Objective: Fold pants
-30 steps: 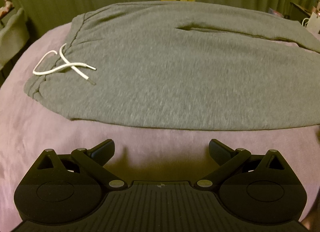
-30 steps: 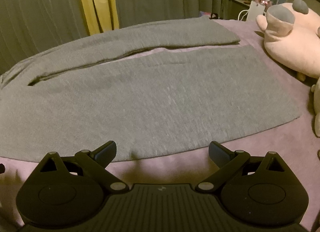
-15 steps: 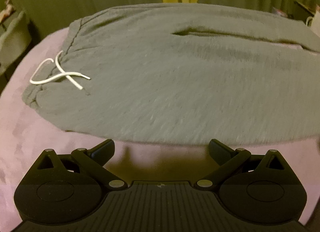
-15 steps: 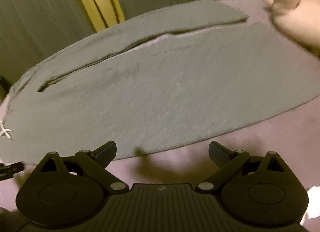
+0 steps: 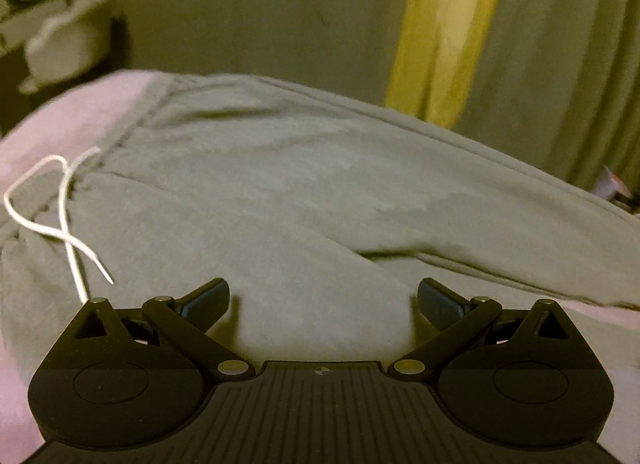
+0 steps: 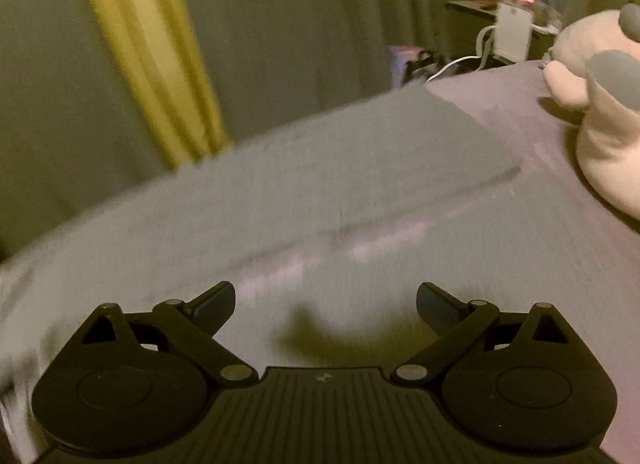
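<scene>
One grey pants (image 5: 304,199), spread flat

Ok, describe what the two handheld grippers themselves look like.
The left gripper and right gripper look alike: matte black, ribbed centre plate, two rounded lobes, linkage arms with silver pivot pins, dark finger pads. No cables, hands or sleeves visible.

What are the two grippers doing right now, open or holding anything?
Left gripper: open, empty, over the grey pants.
Right gripper: open, empty, over the pants.
</scene>
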Tool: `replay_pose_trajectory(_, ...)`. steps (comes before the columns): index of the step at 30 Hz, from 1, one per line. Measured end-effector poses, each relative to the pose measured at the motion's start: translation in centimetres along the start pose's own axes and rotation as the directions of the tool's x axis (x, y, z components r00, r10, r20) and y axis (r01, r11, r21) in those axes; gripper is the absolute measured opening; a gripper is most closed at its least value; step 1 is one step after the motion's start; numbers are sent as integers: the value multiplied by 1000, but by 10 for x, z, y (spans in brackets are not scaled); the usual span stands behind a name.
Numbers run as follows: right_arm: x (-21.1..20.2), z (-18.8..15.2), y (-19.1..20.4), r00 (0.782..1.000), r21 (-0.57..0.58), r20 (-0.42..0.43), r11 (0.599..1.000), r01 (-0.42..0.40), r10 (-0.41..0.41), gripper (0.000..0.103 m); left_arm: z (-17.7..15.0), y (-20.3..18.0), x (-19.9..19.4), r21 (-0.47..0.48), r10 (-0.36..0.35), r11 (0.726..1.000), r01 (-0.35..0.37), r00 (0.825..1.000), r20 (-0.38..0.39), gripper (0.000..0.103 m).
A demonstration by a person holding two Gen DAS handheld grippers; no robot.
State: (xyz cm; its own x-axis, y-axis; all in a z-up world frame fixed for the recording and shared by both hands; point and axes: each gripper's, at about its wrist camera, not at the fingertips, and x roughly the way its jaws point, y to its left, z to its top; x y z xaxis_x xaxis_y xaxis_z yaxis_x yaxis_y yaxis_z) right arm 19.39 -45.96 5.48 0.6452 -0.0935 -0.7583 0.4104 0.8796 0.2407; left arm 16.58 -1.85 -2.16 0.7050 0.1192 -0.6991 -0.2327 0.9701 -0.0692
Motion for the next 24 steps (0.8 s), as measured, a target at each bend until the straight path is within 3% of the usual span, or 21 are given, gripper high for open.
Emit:
replay_pose_trajectory(3,58,62,18,1000,73,-10,997,4,-3,98,0,7,17,8,93,996,-94,992,88,103)
replay_pose_trajectory(6,125,112,43,998,149,-60,989,21,-12,98,9,13,34,7,125,992,-127,984,125,103)
replay_pose_trajectory(8,171,136,52,993,241,-116,969,48,-20,82,5,19,41,-8,110,994,-110,983,149,103)
replay_pose_trajectory(11,226,148,59,981,323,-187,941,103,-44,66,1,28,52,-7,72,997,-72,988,139,103)
replay_pose_trajectory(15,271,157,65,967,328,-210,921,208,-144,66,3,35,61,-13,54,999,-53,987,149,103)
replay_pose_trajectory(18,281,165,67,963,330,-180,910,253,-202,64,-3,35,58,-14,39,999,-37,987,155,103)
replay_pose_trajectory(20,288,170,65,949,323,-197,898,299,-245,50,-3,38,59,-23,27,999,-23,988,151,103)
replay_pose_trajectory(22,279,171,60,953,384,-191,876,292,-234,47,-2,38,59,-22,22,1000,-18,989,149,103)
replay_pose_trajectory(24,284,168,58,943,366,-199,873,323,-266,33,-3,39,58,-22,19,1000,-16,989,148,103)
